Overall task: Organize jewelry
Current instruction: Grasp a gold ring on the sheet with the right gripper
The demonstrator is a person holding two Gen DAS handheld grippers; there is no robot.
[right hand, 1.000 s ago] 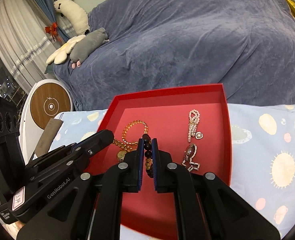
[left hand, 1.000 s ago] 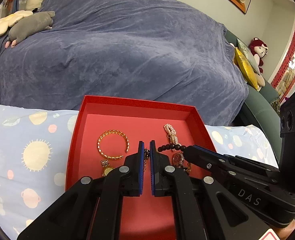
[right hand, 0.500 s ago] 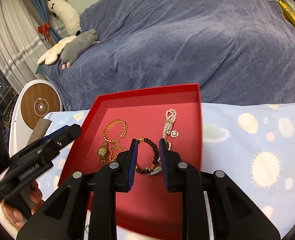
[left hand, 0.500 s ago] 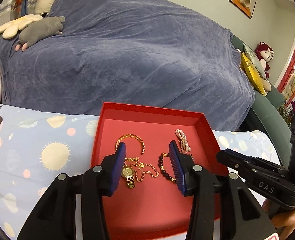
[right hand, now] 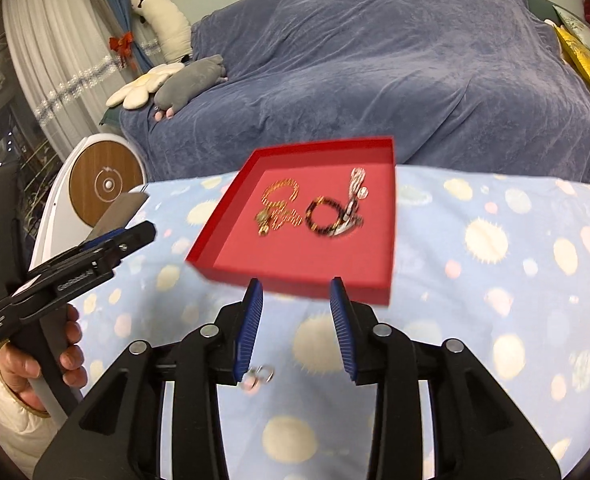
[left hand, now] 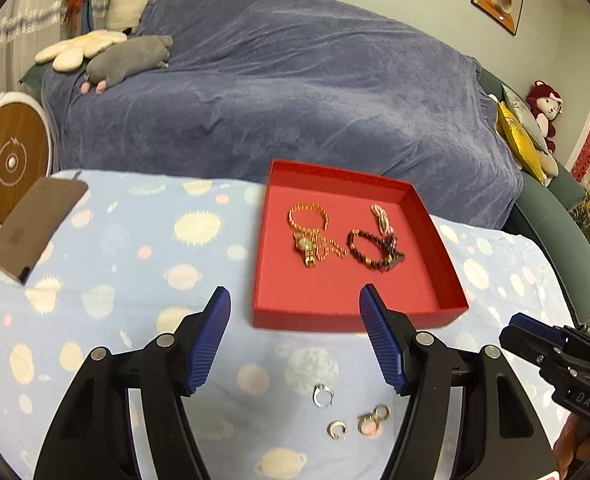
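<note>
A red tray sits on the blue patterned cloth. It holds a gold bracelet, a gold watch with chain, a dark bead bracelet and a pearl piece. Small rings lie on the cloth in front of the tray. My left gripper is open and empty, pulled back from the tray's near edge. My right gripper is open and empty, also short of the tray.
A brown flat case lies on the cloth at the left. A sofa under a blue cover stands behind the table, with plush toys on it. A round white and wood device stands at the left.
Both grippers opened, let go of the jewelry in the tray, and drew back toward me. The bead bracelet and gold chain now lie in the tray.
</note>
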